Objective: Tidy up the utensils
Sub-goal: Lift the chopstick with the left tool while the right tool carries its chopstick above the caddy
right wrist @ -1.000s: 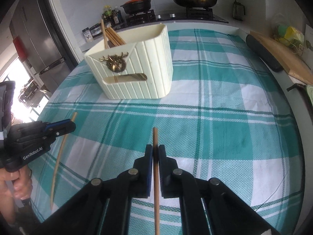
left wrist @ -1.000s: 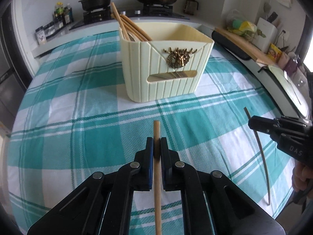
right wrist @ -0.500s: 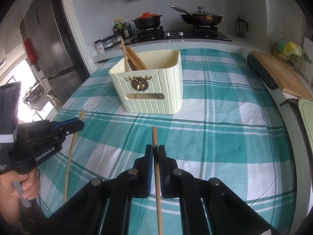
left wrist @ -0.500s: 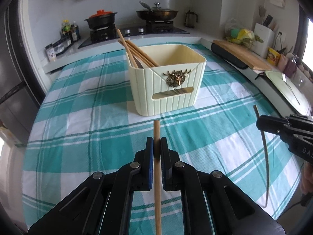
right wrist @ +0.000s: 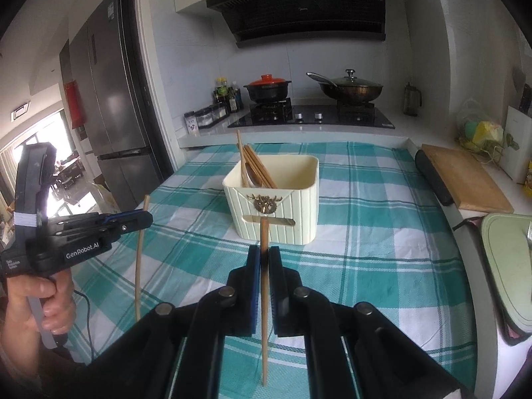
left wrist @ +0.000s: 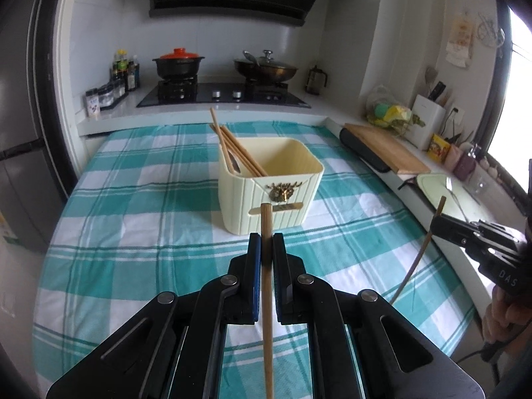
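A cream utensil holder stands in the middle of the checked tablecloth, with several wooden chopsticks leaning in its left side. My left gripper is shut on a wooden chopstick, held in the air in front of the holder; it also shows at the left of the right wrist view. My right gripper is shut on another chopstick, also in front of the holder, and shows at the right of the left wrist view.
The table carries a teal and white checked cloth. Behind it is a hob with a black pot and a pan. A wooden cutting board lies on the right counter. A fridge stands at left.
Both grippers have risen and pulled back from the holder, each still holding its chopstick. The holder looks smaller and more of the kitchen shows.
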The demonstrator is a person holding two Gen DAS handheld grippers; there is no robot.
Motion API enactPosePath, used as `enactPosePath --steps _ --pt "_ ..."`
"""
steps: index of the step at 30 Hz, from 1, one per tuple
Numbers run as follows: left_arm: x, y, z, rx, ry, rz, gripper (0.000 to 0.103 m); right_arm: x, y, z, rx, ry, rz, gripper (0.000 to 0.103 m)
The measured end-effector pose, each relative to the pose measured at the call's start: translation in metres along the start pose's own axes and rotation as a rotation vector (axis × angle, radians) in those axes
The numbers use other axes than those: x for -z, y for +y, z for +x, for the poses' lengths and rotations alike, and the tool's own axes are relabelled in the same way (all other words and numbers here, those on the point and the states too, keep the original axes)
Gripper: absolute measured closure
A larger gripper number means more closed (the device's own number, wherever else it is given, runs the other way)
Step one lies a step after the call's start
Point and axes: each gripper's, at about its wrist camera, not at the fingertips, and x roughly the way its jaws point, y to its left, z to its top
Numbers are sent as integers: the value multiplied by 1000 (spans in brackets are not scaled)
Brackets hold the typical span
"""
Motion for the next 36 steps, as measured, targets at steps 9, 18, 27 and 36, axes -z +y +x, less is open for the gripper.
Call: enactPosePath --steps 9,18,27,36 --pt "-2 6 -23 23 -99 -25 98 -3 10 -27 17 -73 -21 98" --pt "1 9 -25 28 -131 -41 98 -6 13 -40 22 -104 -33 98" --pt "-34 11 -34 78 -176 -55 98 -34 3 -34 32 -118 -34 98" --pt "-134 23 -24 72 -302 -78 98 -131 -4 -22 57 -274 -82 98"
